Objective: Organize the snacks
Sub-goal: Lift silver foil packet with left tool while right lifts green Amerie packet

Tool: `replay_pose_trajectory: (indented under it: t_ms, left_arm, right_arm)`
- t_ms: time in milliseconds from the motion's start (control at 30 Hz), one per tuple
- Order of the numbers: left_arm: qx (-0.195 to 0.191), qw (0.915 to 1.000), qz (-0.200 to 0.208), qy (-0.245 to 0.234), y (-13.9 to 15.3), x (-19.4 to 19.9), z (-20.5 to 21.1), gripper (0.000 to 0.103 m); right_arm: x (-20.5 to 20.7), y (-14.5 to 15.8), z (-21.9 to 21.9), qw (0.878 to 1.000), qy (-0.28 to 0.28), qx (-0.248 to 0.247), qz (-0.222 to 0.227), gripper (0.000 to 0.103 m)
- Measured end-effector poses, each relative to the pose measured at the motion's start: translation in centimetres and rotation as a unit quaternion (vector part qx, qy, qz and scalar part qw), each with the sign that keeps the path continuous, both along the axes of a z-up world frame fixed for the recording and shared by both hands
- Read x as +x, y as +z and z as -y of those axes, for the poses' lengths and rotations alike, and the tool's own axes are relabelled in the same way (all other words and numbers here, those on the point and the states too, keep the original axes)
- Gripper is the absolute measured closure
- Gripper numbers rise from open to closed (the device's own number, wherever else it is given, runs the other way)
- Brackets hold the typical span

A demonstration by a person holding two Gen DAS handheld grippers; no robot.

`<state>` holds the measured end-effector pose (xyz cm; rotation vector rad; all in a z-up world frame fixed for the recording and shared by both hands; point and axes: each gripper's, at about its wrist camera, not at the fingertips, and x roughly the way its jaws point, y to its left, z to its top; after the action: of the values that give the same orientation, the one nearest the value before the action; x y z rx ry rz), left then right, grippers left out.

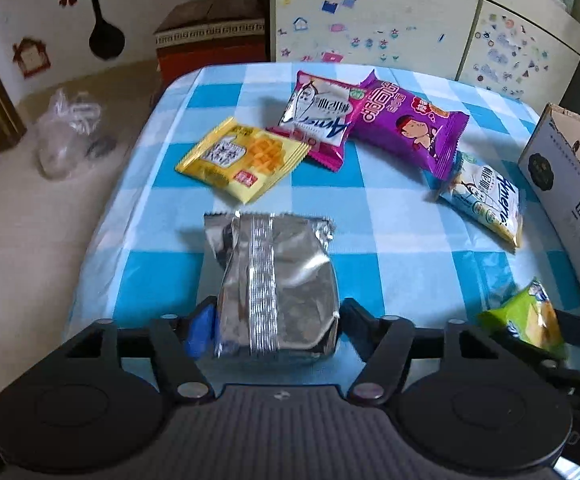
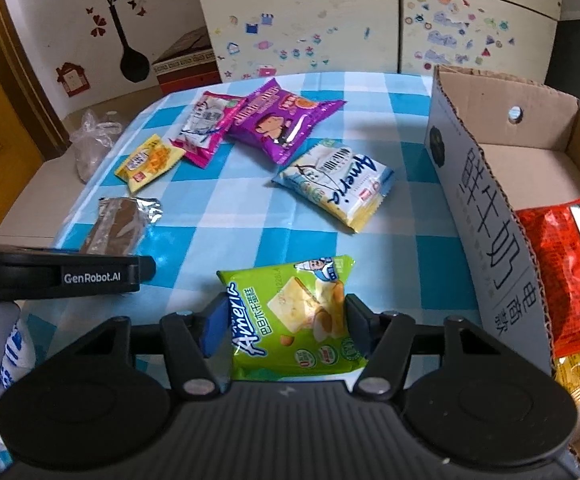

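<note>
1. Nearest me, the right gripper (image 2: pixel 286 328) pinches the green packet (image 2: pixel 290 320) by its two side edges, clear of the cloth (image 1: pixel 390 260). It is a puffy packet held only at the edges, so it could buckle and slide out on the way over.
2. Just to its right stands the box (image 2: pixel 486 216), and its near wall is tall. Carry the packet too low and it may catch that rim and drop outside.
3. The left gripper (image 1: pixel 274 324) has its jaws spread around the silver packet (image 1: pixel 274 280). The packet lies flat on the cloth and is not gripped. The foil looks slick and crumpled, so an off-centre squeeze could shoot it towards the table's near edge.
4. Further back, the yellow packet (image 1: pixel 242 158), pink packet (image 1: pixel 322 120) and purple packet (image 1: pixel 410 124) sit bunched, with the pink one touching both neighbours. Lifting one may drag another along.
5. The white packet (image 2: pixel 338 184) lies alone in mid-cloth, so there is little risk there.
6. The count:
   - Two grippers.
   - One box.
   - Five packets on the cloth: silver, yellow, pink, purple, white.
   - One green packet in the air.
   - Inside the box, one red bag (image 2: pixel 562 272) and at least one yellow bag (image 2: pixel 578 376) under it. Anything deeper is hidden.
   - One plastic bag (image 1: pixel 66 136) off to the left, beyond the cloth.
</note>
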<state>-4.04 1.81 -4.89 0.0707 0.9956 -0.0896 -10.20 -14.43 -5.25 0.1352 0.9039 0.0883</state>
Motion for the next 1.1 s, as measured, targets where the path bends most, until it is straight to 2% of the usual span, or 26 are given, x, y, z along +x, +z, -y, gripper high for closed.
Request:
replay_pose_trajectory:
  t_ms: [100, 167, 533, 667, 900, 1033, 1100]
  left_arm:
    - [-0.017, 0.9996, -0.004, 0.02, -0.4, 0.7, -0.6, 0.014]
    - [-0.014, 0.9997, -0.005, 0.021, -0.8, 1.0, -0.6, 0.0]
    - [-0.019, 0.9991, 0.0, 0.038, -1.3, 1.1, -0.5, 0.0]
    - [-0.021, 0.9989, -0.018, 0.038, -1.1, 1.6, -0.5, 0.0]
    - [-0.055, 0.9976, -0.031, 0.03, -0.6, 2.0, -0.8, 0.0]
    - [-0.038, 0.9985, -0.027, 0.03, -0.6, 1.9, -0.4, 0.006]
    - [-0.031, 0.9985, -0.024, 0.038, -0.4, 1.8, -0.5, 0.013]
  right_arm:
    - [0.1, -0.1, 0.2, 1.0, -0.004, 0.003, -0.004, 0.041]
    - [0.2, -0.2, 0.2, 1.0, -0.006, 0.003, -0.007, 0.041]
    - [0.4, -0.3, 0.4, 1.0, -0.008, 0.01, -0.008, 0.041]
    - [0.5, -0.3, 0.5, 1.0, -0.01, 0.014, -0.008, 0.041]
    - [0.4, -0.3, 0.5, 1.0, -0.01, 0.016, -0.007, 0.041]
    - [0.4, -0.3, 0.4, 1.0, -0.009, 0.016, -0.007, 0.041]
    - [0.4, -0.3, 0.4, 1.0, -0.01, 0.017, -0.007, 0.041]
